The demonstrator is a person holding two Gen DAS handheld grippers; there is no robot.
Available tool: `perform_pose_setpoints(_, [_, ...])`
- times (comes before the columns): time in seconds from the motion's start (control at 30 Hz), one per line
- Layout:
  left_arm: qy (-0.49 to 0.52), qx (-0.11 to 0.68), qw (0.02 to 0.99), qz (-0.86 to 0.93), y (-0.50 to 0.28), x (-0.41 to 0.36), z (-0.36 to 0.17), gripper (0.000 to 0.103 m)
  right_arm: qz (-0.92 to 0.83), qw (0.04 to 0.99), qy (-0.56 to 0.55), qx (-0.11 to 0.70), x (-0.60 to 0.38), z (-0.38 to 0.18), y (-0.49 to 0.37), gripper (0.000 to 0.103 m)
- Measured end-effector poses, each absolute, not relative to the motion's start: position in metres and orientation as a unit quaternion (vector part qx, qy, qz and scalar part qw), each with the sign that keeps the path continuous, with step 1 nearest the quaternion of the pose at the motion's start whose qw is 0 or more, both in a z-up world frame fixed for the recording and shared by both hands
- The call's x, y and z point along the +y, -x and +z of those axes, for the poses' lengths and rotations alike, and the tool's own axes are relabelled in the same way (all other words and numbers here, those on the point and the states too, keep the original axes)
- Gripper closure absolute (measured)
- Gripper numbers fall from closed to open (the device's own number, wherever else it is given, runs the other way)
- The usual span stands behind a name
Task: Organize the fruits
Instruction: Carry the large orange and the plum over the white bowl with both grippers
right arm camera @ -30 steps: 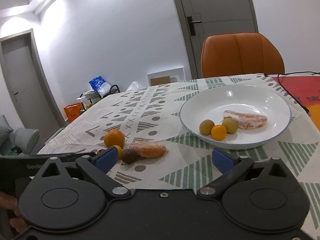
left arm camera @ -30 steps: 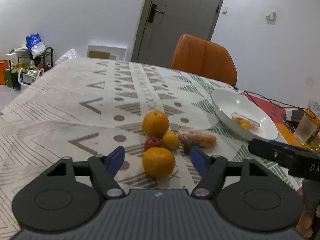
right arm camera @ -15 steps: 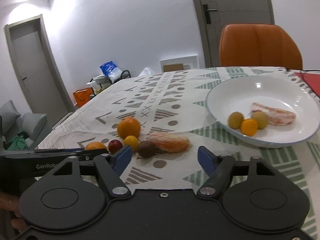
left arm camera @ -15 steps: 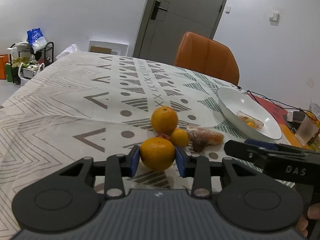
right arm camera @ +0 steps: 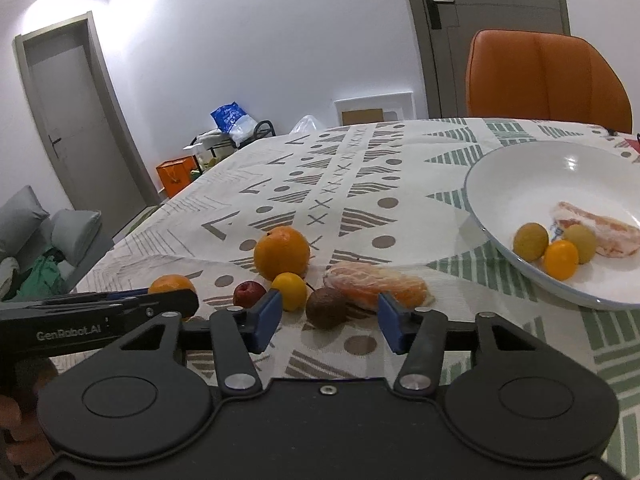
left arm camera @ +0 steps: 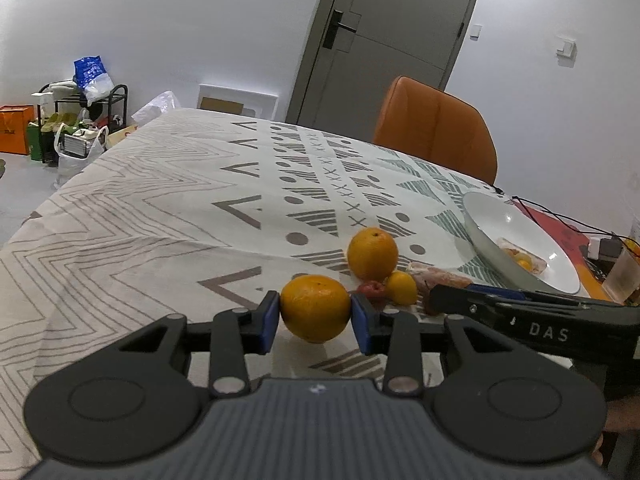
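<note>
My left gripper (left arm camera: 315, 322) is shut on an orange (left arm camera: 315, 308), held just above the patterned tablecloth. Behind it lie a second orange (left arm camera: 372, 253), a small red fruit (left arm camera: 372, 290) and a small yellow fruit (left arm camera: 401, 287). My right gripper (right arm camera: 328, 322) is open, its blue pads either side of a dark brown fruit (right arm camera: 326, 307), with a peeled citrus piece (right arm camera: 376, 284) just beyond. The white bowl (right arm camera: 520, 184) at the right holds several small fruits (right arm camera: 531, 241) and a peeled piece (right arm camera: 592, 236). The held orange (right arm camera: 172, 283) also shows in the right wrist view.
An orange chair (right arm camera: 544, 76) stands at the table's far side. Cables and a red mat (left arm camera: 560, 228) lie beyond the bowl, with a plastic cup (left arm camera: 622, 276) at the far right. The table's left edge drops to the floor (left arm camera: 24, 184).
My left gripper closed on the near orange and drew it left, away from the cluster. My right gripper moved left from the bowl to the brown fruit and narrowed.
</note>
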State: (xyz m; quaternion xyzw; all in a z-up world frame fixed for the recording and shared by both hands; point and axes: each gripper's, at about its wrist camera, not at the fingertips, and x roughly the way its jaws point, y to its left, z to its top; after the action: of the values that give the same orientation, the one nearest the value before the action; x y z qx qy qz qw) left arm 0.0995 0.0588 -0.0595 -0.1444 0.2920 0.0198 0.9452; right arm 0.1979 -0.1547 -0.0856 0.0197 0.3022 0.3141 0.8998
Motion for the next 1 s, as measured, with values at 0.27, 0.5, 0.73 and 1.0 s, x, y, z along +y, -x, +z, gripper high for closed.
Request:
perform_pose_setpoints(0.27, [0.145,0.288,0.946,0.021,-0.099,0.062,-0.057,0.066,0.313,0.896,-0.003,0.316,-0.147,-0.091,-0.202,0.08])
perform_pose_setpoints(0.5, [0.136,0.282,0.95,0.013,-0.102,0.052,-0.051,0.066,0.318,0.903,0.005,0.29,-0.159,-0.081,-0.191,0.081])
perform_pose_setpoints(0.73, [0.123,0.277,0.953,-0.002,-0.109,0.035,-0.044,0.066,0.302,0.913,-0.012,0.275,-0.182,-0.07,-0.19,0.081])
perform_pose_setpoints(1.0, [0.104,0.268,0.957,-0.033,-0.122,0.008,-0.034,0.066,0.266,0.929,-0.036,0.255,-0.224,-0.061,-0.187,0.081])
